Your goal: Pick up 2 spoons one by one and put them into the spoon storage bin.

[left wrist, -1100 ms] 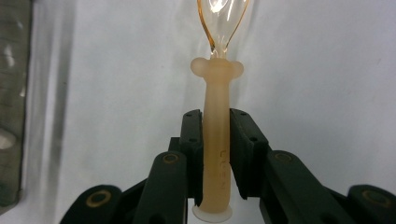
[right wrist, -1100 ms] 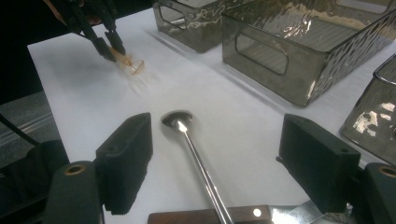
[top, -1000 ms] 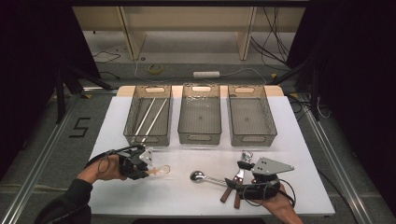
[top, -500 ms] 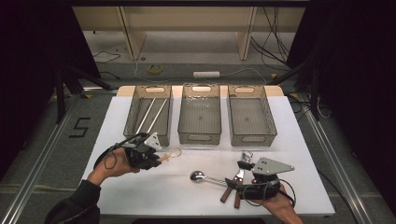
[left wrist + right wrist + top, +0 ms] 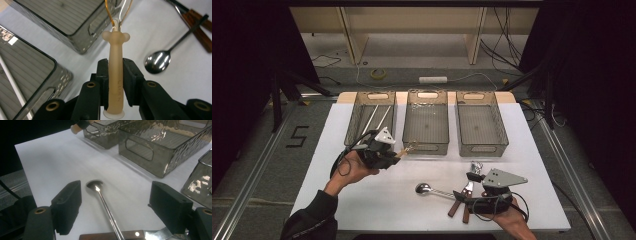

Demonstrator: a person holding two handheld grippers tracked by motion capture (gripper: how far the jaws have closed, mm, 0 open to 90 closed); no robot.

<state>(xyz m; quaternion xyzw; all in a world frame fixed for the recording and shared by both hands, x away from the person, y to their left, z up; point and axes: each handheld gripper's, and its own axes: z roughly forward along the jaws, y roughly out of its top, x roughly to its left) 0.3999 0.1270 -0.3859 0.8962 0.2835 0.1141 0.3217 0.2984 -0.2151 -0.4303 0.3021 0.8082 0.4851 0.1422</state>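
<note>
My left gripper (image 5: 396, 156) hangs above the table just in front of the left and middle trays. It is shut on the pale translucent handle of a small whisk (image 5: 115, 75), whose wire loops (image 5: 410, 147) point toward the middle tray (image 5: 426, 148). In the left gripper view the jaws (image 5: 115, 68) press on both sides of the handle. My right gripper (image 5: 465, 192) rests near the front right of the table, open. A steel spoon (image 5: 96, 185) lies on the table between its wide-apart jaws (image 5: 115, 195), untouched, its bowl (image 5: 424, 188) pointing left.
Three smoked-plastic trays stand in a row at the back: the left one (image 5: 353, 120) holds thin white sticks, the right one (image 5: 482, 149) looks bare. Wood-handled cutlery (image 5: 456, 206) lies by the right gripper. The white table top (image 5: 322, 165) ends close to the person.
The left gripper has lifted off the table and moved up and right toward the trays, carrying the whisk. The right gripper and spoon have stayed put.
</note>
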